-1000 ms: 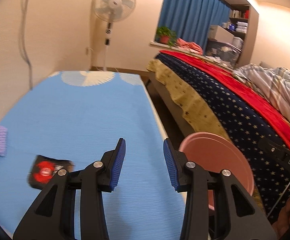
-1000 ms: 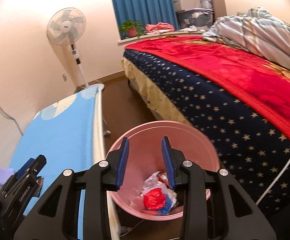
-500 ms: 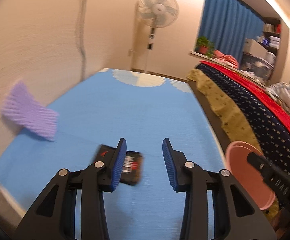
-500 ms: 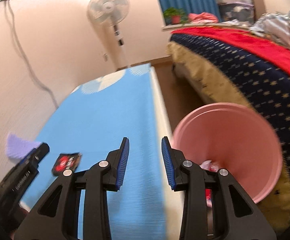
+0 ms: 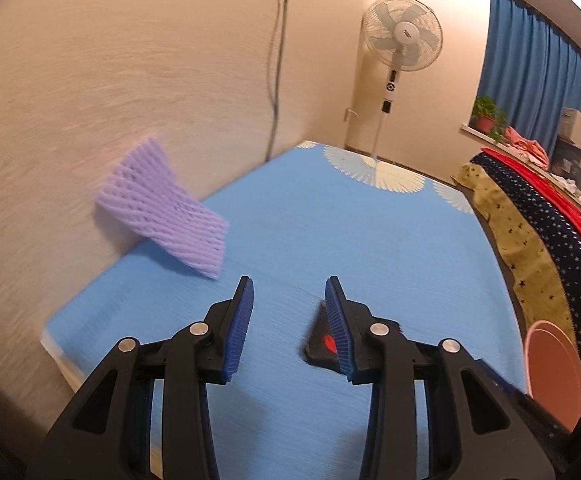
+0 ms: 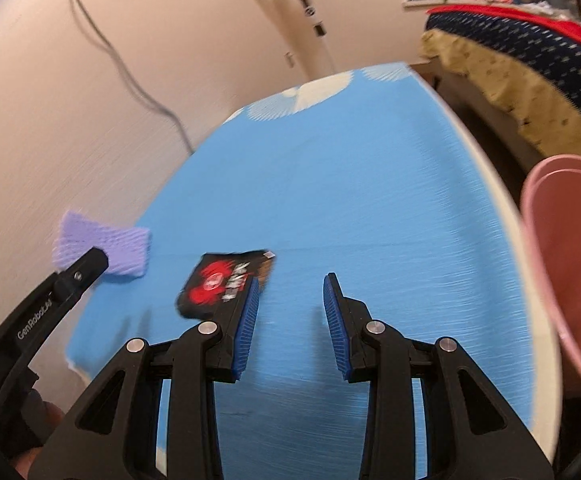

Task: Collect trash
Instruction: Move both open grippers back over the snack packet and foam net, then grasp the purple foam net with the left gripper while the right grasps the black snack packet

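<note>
A black and red snack wrapper (image 6: 220, 282) lies flat on the blue mattress (image 6: 350, 184); in the left wrist view it (image 5: 322, 346) is partly hidden behind the right finger. A purple foam net (image 5: 162, 204) leans against the wall; it also shows in the right wrist view (image 6: 102, 246). A pink bin (image 6: 566, 276) stands to the right of the mattress, also seen in the left wrist view (image 5: 554, 372). My left gripper (image 5: 289, 326) is open and empty, between net and wrapper. My right gripper (image 6: 290, 320) is open and empty, just right of the wrapper.
A beige wall (image 5: 110, 80) with a hanging cable (image 5: 276, 60) runs along the mattress's left side. A standing fan (image 5: 402, 36) is at the far end. A bed with a starred and red cover (image 5: 562, 232) lies to the right across a narrow floor gap.
Both grippers have swung left from the pink bin toward the wall side of the mattress. The wrapper and purple net are now closer. Both stay open.
</note>
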A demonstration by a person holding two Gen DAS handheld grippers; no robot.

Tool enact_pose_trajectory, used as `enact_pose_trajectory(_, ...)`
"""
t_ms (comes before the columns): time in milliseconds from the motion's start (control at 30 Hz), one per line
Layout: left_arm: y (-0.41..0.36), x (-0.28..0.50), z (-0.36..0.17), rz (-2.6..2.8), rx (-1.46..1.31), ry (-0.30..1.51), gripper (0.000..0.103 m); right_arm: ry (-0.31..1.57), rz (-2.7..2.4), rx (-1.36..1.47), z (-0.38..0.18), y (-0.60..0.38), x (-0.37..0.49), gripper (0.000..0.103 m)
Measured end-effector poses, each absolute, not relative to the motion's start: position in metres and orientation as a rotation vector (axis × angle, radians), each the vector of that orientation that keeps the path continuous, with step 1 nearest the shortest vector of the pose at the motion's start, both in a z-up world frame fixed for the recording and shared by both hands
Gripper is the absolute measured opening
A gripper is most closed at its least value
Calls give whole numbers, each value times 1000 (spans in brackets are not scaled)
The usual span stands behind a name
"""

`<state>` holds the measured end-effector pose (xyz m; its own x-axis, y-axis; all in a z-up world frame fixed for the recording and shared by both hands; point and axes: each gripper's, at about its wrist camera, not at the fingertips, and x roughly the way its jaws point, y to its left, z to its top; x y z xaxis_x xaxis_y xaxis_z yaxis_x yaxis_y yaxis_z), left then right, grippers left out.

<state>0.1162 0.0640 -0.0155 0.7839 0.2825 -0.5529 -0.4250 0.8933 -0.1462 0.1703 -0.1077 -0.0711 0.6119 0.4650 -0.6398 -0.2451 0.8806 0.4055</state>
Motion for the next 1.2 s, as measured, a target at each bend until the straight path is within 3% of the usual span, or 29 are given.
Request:
enact_pose_trajectory(267, 95, 115, -30, 495, -351, 573, 37, 906, 474, 315, -90, -87, 182, 34)
enact_pose_trajectory(367, 106, 117, -34, 532, -369, 573, 37, 924, 489, 303, -94, -80, 185, 30)
enact_pose_trajectory(533, 128, 120, -42, 595, -391, 565, 37, 936, 531, 257, -97, -66, 186, 2)
enact_pose_trajectory(1033, 172, 146, -57, 698, -527, 587, 38, 855, 431, 260, -77, -99, 204, 0)
enact_pose_trajectory(1067, 175, 147, -59, 693, -546, 585, 36, 852, 421, 256, -77, -101, 205, 0)
enact_pose_trajectory(1100, 175, 149, -59, 667, -557, 584, 17, 849, 414, 253, -77, -102, 205, 0)
enact_pose_trajectory(1133, 173, 152, -60, 647, -552, 590, 10, 845, 403, 251, -78, -105, 207, 0)
enact_pose_trajectory(1200, 159, 159, -57, 600, -500, 592, 10, 837, 386, 246, -77, -111, 208, 0)
